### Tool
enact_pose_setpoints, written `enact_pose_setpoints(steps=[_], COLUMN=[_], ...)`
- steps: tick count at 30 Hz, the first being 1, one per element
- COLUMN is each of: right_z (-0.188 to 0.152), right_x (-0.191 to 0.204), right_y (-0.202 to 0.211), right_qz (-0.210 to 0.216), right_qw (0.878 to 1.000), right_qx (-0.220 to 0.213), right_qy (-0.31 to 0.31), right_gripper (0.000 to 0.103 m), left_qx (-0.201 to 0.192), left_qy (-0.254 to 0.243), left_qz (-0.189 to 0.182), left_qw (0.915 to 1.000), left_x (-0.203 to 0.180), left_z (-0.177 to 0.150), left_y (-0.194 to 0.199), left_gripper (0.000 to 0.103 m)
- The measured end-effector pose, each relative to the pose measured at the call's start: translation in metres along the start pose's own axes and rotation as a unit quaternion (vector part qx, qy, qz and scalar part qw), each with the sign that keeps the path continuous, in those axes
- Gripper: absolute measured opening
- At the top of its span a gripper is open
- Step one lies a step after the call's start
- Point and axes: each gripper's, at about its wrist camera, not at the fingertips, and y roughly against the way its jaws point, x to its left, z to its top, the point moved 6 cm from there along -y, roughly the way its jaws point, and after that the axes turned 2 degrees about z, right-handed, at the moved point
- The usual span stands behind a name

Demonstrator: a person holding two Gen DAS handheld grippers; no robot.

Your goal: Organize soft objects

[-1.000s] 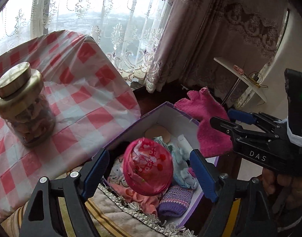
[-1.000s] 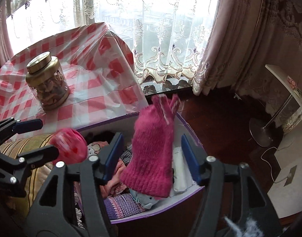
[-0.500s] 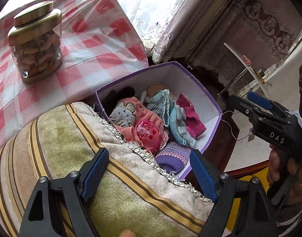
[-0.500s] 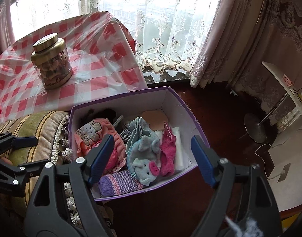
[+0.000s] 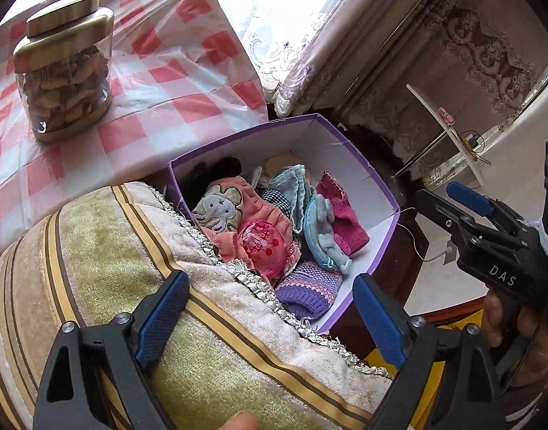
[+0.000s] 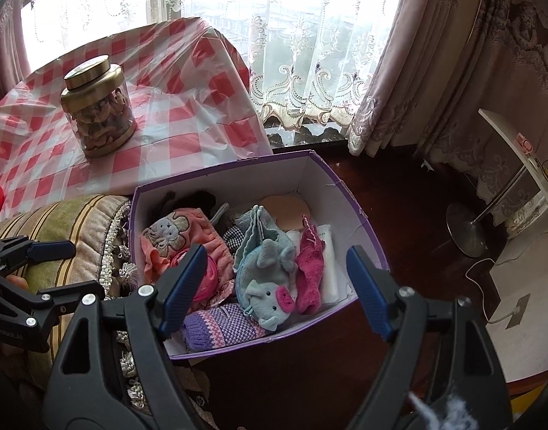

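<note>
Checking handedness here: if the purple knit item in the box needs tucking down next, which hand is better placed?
Probably right: its open, empty claw hangs over the box above the purple knit item; the left claw hangs over the cushion.

The white letters "DAS" stand on the black body of the right gripper, seen from the left wrist view, near the hand that holds it. In the right wrist view a line of small white print runs along the black body of the left gripper, too small and blurred to read. No other lettering can be made out
</note>
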Motion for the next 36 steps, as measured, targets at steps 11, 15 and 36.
enact_pose_setpoints(steps=[11, 15, 36], right_z=[-0.0021, -0.0035, -0.0041], right_x=[0.0001, 0.0008, 0.0009], right_y=[-0.0004, -0.0011, -0.0023], right_qz=[0.001, 0.002, 0.005], right_qw=[1.000, 1.000, 1.000], right_qx=[0.002, 0.004, 0.006], right_qy=[-0.001, -0.001, 0.000], right_gripper=[0.082, 0.082, 0.082], left_qx=[-0.001, 0.000, 0.000], left_qy=[0.004, 0.003, 0.003], left_qz=[-0.003, -0.003, -0.004], left_qw=[1.0000, 1.0000, 1.0000], left_x=[0.0014, 0.0016, 0.0021], left_z=[0.0002, 0.0001, 0.0003], left_y=[-0.0007, -0.0006, -0.0005], left_gripper=[0.093, 0.093, 0.093])
